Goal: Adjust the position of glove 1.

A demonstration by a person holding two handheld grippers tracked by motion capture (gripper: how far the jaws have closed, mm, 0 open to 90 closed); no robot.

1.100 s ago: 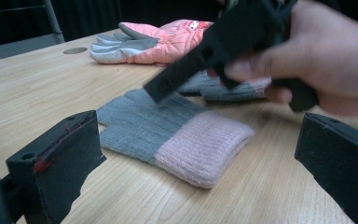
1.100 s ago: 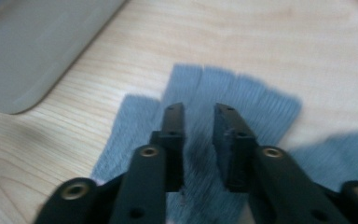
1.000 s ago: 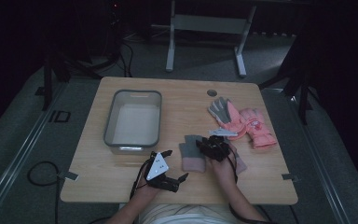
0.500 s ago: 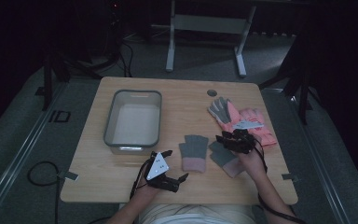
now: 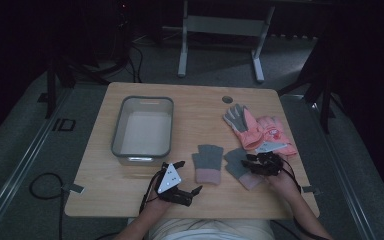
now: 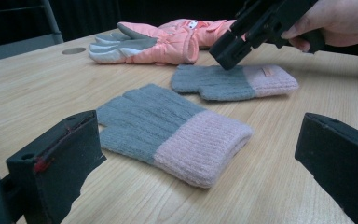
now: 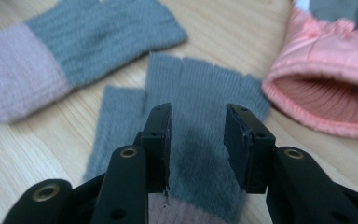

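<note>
Two grey knit gloves with pink cuffs lie side by side on the table. The left one (image 5: 208, 162) (image 6: 175, 132) (image 7: 70, 44) lies in front of my left gripper (image 5: 188, 177) (image 6: 198, 128), which rests near the table's front edge with its jaws wide apart and nothing between them. My right gripper (image 5: 252, 164) (image 7: 198, 135) (image 6: 235, 44) hovers just over the right knit glove (image 5: 236, 166) (image 7: 205, 93) (image 6: 233, 81), open, with the jaws a little apart above the grey part.
A pair of pink padded gloves (image 5: 257, 129) (image 6: 163, 39) (image 7: 326, 88) lies at the right rear, just beyond the right gripper. A grey tray (image 5: 117, 135) stands at the left. A round cable hole (image 5: 227, 99) is near the table's far edge.
My right gripper has moved from over the left knit glove to the right, and the second knit glove now lies apart, to the right of the first. The left gripper has stayed still.
</note>
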